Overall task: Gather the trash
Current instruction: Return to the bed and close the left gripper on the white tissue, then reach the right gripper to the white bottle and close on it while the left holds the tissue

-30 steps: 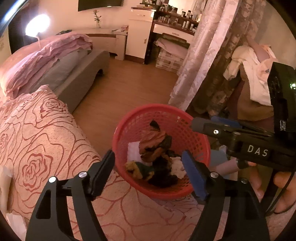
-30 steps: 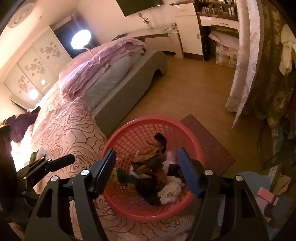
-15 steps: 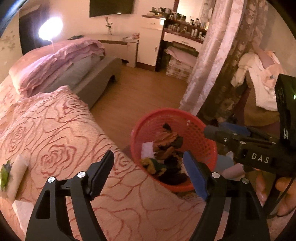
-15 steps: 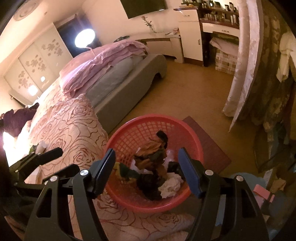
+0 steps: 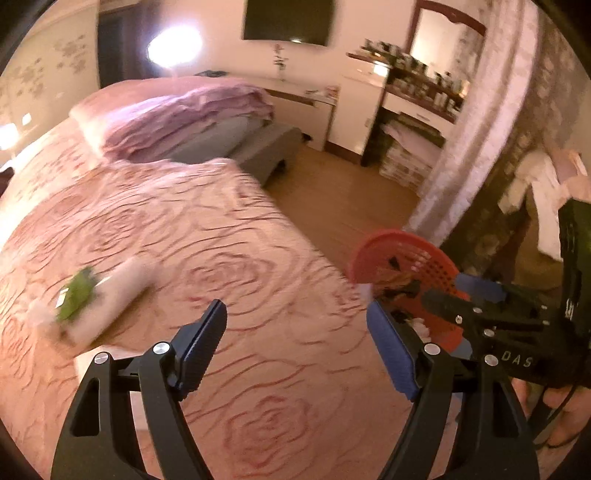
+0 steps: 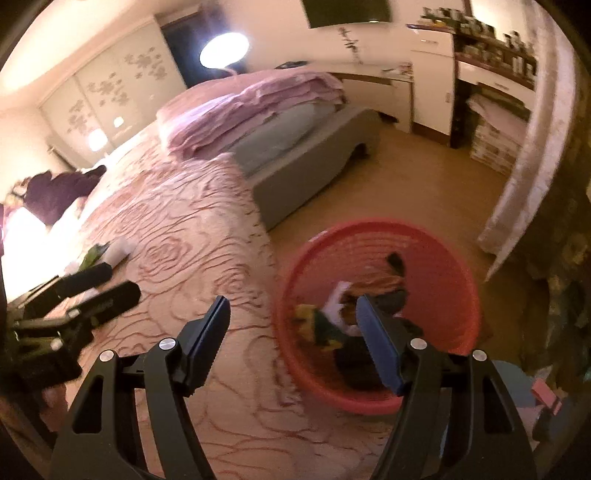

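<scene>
Bed (image 5: 236,236) fills left and middle. Basket (image 6: 443,258) on floor (image 5: 332,192) just right of bed's near corner, scraps (image 6: 369,295) heaped in it. On bed at left: leafy scrap (image 5: 77,295) lying on a roll (image 5: 118,291). Folded quilt (image 5: 192,107) on bed's far end. Cabinet (image 5: 358,107) and shelves (image 5: 417,81) far right, against far wall; curtain (image 5: 476,122) right of them. Screen (image 5: 286,18) on far wall above bed. Rug (image 6: 491,325) right of basket, mostly hidden
</scene>
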Action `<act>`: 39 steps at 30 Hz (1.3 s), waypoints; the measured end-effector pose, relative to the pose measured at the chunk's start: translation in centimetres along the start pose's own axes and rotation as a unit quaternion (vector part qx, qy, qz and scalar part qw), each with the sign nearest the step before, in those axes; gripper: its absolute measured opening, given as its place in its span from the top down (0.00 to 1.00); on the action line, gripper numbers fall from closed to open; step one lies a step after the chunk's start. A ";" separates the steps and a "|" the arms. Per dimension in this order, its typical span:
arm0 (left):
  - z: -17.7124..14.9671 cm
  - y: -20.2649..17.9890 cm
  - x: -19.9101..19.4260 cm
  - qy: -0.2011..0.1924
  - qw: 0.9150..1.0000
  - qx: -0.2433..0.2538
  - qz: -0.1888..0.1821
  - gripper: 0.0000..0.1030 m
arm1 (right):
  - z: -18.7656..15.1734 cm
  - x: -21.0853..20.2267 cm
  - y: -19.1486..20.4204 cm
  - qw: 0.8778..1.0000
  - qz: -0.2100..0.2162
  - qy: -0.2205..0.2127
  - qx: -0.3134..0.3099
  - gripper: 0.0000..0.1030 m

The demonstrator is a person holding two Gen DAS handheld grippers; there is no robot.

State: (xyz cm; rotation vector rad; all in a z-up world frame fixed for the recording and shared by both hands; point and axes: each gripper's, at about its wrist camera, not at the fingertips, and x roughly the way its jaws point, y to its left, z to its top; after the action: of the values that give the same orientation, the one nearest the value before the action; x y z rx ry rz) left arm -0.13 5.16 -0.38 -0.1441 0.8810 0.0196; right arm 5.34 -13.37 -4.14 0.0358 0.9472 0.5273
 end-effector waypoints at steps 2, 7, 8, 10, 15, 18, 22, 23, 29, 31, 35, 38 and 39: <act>-0.3 1.6 -1.0 -0.007 1.000 -0.015 0.014 0.27 | 0.0 0.2 0.9 1.000 0.007 0.003 -0.009 0.33; -1.6 5.9 -3.3 -0.018 0.997 -0.059 0.052 0.26 | -0.1 0.9 3.5 0.999 0.026 0.013 -0.034 0.33; -1.9 6.9 -3.7 -0.019 0.996 -0.070 0.059 0.26 | -0.2 1.0 3.8 0.999 0.028 0.014 -0.037 0.33; -2.7 8.8 -4.4 -0.019 0.993 -0.090 0.073 0.25 | -0.3 1.3 4.6 0.998 0.035 0.017 -0.046 0.30; -4.6 12.3 -4.7 -0.005 0.988 -0.134 0.082 0.25 | -0.6 1.6 5.5 0.997 0.045 0.019 -0.056 0.27; -5.5 13.4 -3.8 0.011 0.986 -0.153 0.072 0.25 | -0.7 1.7 5.8 0.997 0.048 0.024 -0.060 0.27; -5.9 13.8 -2.9 0.021 0.984 -0.162 0.067 0.25 | -0.9 1.6 6.0 0.996 0.051 0.027 -0.065 0.27; -5.9 13.8 -2.7 0.022 0.985 -0.160 0.067 0.25 | -0.9 1.6 6.0 0.996 0.051 0.028 -0.065 0.27; -5.9 13.4 -1.8 0.024 0.987 -0.150 0.056 0.44 | -0.9 1.8 7.0 0.995 0.050 0.030 -0.078 0.27; -6.0 13.2 -1.7 0.024 0.987 -0.144 0.060 0.55 | -0.9 1.9 7.5 0.995 0.050 0.031 -0.086 0.27; -6.3 13.7 -1.9 0.023 0.987 -0.143 0.063 0.80 | -0.6 2.4 8.6 0.993 0.050 0.034 -0.100 0.27; -6.6 14.5 -2.4 0.019 0.986 -0.158 0.056 0.89 | -0.2 3.0 9.6 0.992 0.055 0.037 -0.111 0.27; -6.7 14.7 -2.6 0.018 0.985 -0.160 0.055 0.89 | -0.1 3.3 10.0 0.991 0.056 0.037 -0.115 0.27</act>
State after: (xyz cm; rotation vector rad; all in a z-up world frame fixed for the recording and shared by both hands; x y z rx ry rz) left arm -8.01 18.88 -4.33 -0.3967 0.9165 0.2630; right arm 2.64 -3.17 -4.14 -0.1400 0.9554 0.7443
